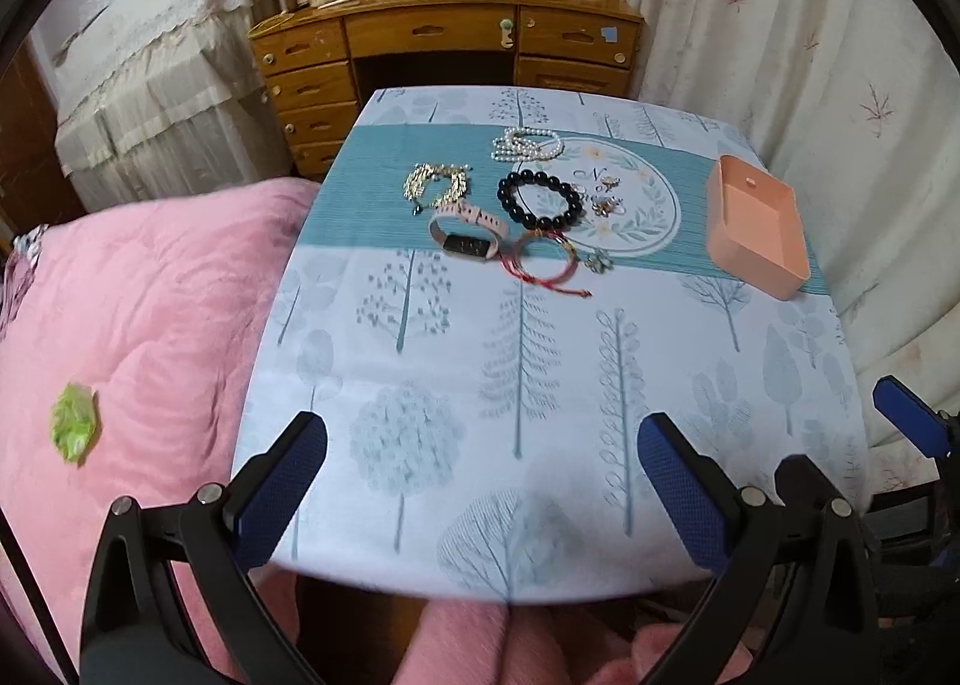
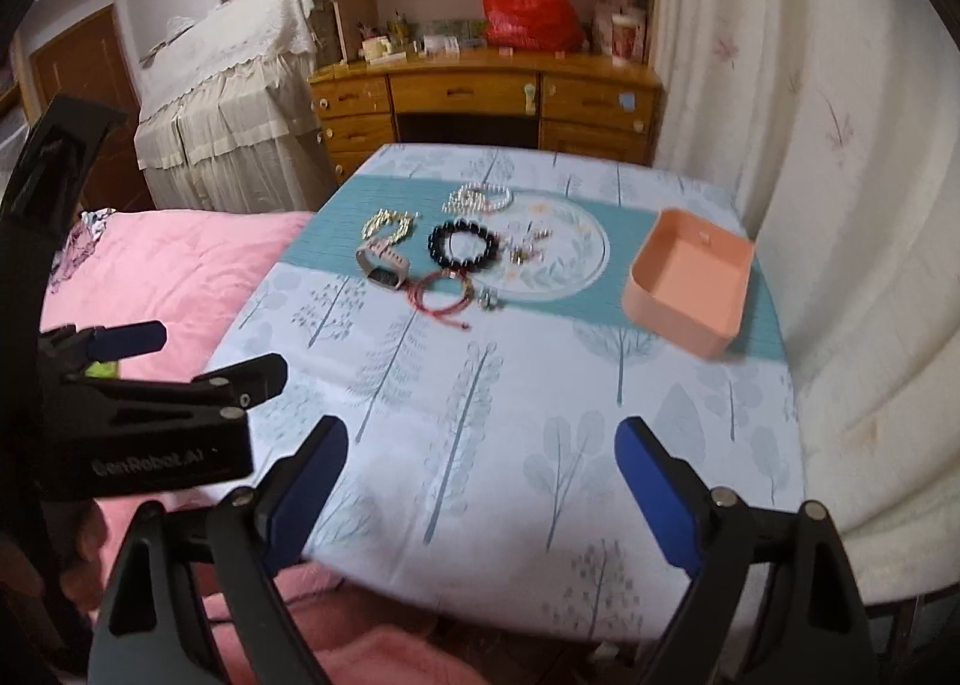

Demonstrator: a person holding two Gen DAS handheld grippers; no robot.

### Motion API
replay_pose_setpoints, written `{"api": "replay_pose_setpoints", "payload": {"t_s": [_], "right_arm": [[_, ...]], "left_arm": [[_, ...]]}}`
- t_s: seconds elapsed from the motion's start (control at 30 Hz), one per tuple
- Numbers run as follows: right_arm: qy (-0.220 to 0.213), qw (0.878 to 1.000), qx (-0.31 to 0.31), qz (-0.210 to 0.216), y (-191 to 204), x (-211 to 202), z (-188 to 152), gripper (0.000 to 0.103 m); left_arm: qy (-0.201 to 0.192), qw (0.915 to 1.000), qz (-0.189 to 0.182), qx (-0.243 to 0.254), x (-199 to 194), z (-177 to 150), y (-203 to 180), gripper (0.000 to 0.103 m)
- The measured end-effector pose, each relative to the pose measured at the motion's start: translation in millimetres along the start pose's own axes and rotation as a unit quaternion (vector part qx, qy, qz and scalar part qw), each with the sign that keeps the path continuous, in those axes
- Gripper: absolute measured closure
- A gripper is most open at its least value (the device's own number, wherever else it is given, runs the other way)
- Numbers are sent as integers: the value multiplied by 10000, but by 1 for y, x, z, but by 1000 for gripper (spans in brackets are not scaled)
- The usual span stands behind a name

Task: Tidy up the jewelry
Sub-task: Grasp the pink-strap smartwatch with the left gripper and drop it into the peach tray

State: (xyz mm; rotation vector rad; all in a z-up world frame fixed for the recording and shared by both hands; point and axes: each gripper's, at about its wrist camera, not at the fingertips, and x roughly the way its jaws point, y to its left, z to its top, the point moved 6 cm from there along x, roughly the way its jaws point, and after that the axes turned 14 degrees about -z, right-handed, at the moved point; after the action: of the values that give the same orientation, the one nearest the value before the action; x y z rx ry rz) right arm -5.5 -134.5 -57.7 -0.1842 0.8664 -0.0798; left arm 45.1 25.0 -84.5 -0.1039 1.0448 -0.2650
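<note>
Jewelry lies in a cluster at the far middle of the table: a pearl strand (image 1: 528, 143) (image 2: 480, 197), a gold chain bracelet (image 1: 437, 184) (image 2: 389, 227), a black bead bracelet (image 1: 539, 200) (image 2: 463, 244), a pink watch (image 1: 467, 239) (image 2: 383, 264), a red cord bracelet (image 1: 545, 260) (image 2: 443, 295), and small charms (image 1: 606, 198) (image 2: 527, 247). An empty peach tray (image 1: 757, 226) (image 2: 690, 280) stands to their right. My left gripper (image 1: 483, 448) and right gripper (image 2: 483, 448) are both open and empty over the table's near edge.
The table wears a tree-print cloth (image 1: 540, 385) (image 2: 510, 415). A pink quilt (image 1: 132, 337) (image 2: 180, 277) lies left of it. A white curtain (image 1: 810, 43) (image 2: 840, 175) hangs close on the right. A wooden desk (image 1: 444, 37) (image 2: 480, 97) stands behind.
</note>
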Motion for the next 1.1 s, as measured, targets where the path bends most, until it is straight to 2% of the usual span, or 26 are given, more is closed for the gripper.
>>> {"api": "replay_pose_setpoints", "payload": {"t_s": [0.03, 0.17, 0.3, 0.4, 0.43, 0.5, 0.57, 0.7, 0.77, 0.9, 1.03, 1.1], "right_arm": [[-85, 9999, -54, -73, 4, 7, -1, 13], [86, 9998, -115, -123, 17, 44, -1, 25], [60, 9995, -59, -300, 27, 90, 19, 32], [94, 9990, -105, -416, 41, 137, 41, 43], [100, 9987, -88, -487, 44, 148, 47, 50], [116, 9975, 20, -704, 48, 173, 60, 52], [245, 9962, 196, -816, 48, 190, 65, 54], [636, 9920, 703, -831, 45, 215, 64, 56], [706, 9913, 749, -823, 47, 220, 59, 57], [828, 9908, 653, -847, 52, 230, 53, 62], [950, 9905, 662, -738, 55, 241, 50, 69], [949, 9914, 627, -654, 57, 244, 50, 73]], "left_arm": [[-26, 9999, 2, 122, 8, 6, 4, 1], [-316, 9969, -207, 688, 46, 40, 14, 1], [-626, 9922, -217, 1055, 89, 81, 25, 1], [-859, 9909, -104, 1034, 118, 105, 42, 3], [-882, 9912, -179, 966, 127, 112, 47, 4], [-804, 9923, -488, 811, 149, 121, 56, 5], [-646, 9931, -676, 714, 166, 122, 61, 9], [-276, 9938, -919, 556, 199, 115, 70, 10], [-185, 9942, -922, 528, 207, 108, 72, 16], [100, 9939, -968, 514, 224, 100, 75, 21], [103, 9945, -801, 672, 229, 97, 70, 42], [87, 9949, -741, 680, 228, 97, 68, 44]]}}
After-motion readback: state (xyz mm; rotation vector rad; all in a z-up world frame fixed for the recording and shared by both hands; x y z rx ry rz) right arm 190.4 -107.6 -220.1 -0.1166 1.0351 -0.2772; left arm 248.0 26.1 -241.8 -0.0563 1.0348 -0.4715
